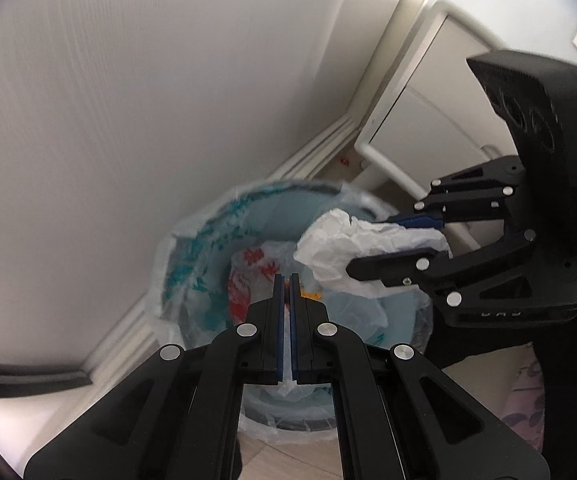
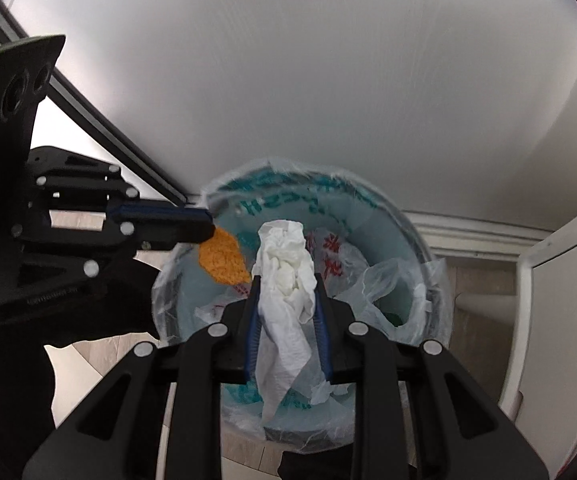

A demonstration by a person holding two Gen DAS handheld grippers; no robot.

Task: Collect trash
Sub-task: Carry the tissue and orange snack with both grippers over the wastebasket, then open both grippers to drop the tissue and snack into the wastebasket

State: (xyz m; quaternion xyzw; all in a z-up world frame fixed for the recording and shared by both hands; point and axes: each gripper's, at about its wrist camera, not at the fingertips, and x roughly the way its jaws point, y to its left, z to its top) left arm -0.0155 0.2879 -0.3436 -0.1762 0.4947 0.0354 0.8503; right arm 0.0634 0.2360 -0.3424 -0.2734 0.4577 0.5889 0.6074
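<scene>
A light-blue trash bin (image 1: 224, 224) (image 2: 392, 210), lined with a clear bag printed in teal, stands on the floor against a white wall. My left gripper (image 1: 287, 278) (image 2: 208, 225) hangs over the bin's mouth, shut on a flat orange scrap (image 2: 222, 260). In the left wrist view only a sliver of the scrap (image 1: 311, 294) shows past the fingers. My right gripper (image 2: 287, 280) (image 1: 372, 246) is over the bin too, shut on a crumpled white tissue (image 2: 286, 264) (image 1: 336, 248) that sticks out past its fingertips.
Inside the bin lie a plastic bag with red print (image 2: 332, 252) and a clear crumpled bag (image 2: 388, 280). A white skirting board (image 2: 472, 236) runs behind it. A white cabinet (image 2: 560, 300) stands to the right. The floor (image 2: 248, 452) is pale wood-look tile. Dark clothing (image 1: 568, 360) is close by.
</scene>
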